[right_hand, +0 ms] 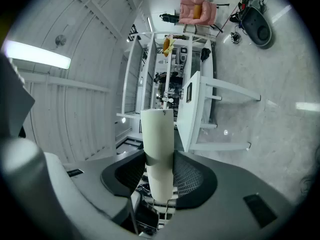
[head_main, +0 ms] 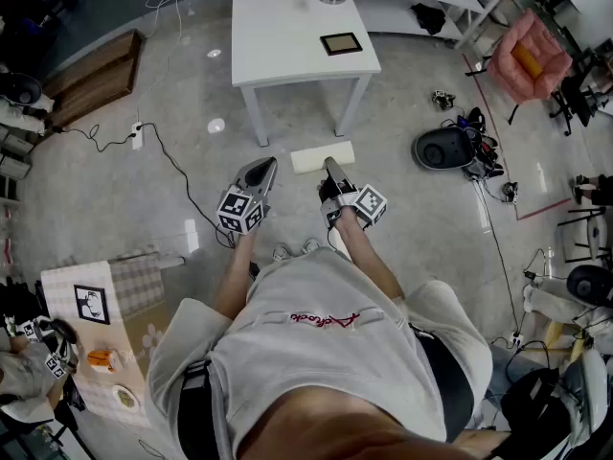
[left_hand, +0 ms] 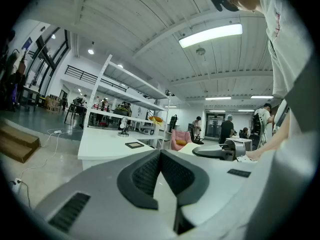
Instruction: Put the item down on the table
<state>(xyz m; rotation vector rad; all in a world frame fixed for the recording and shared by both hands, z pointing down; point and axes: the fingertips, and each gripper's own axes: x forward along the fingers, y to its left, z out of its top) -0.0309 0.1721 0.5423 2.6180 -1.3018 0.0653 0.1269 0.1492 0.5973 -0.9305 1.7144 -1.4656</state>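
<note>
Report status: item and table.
Left hand-held gripper shut, empty. Right hand-held gripper shut on cream rectangular block, short of white table. Small dark square frame on it.

Two grippers: left gripper [head_main: 261,169], right gripper [head_main: 332,169]. One cream block [head_main: 310,159]. One white table [head_main: 278,36]. One pink armchair [head_main: 528,60].

The left claw [left_hand: 161,153] is closed, nothing between its jaws. Beyond it stands a white worktop [left_hand: 102,143], a dark frame [left_hand: 134,145] lying on it, a pink armchair [left_hand: 178,140] right of it.
</note>
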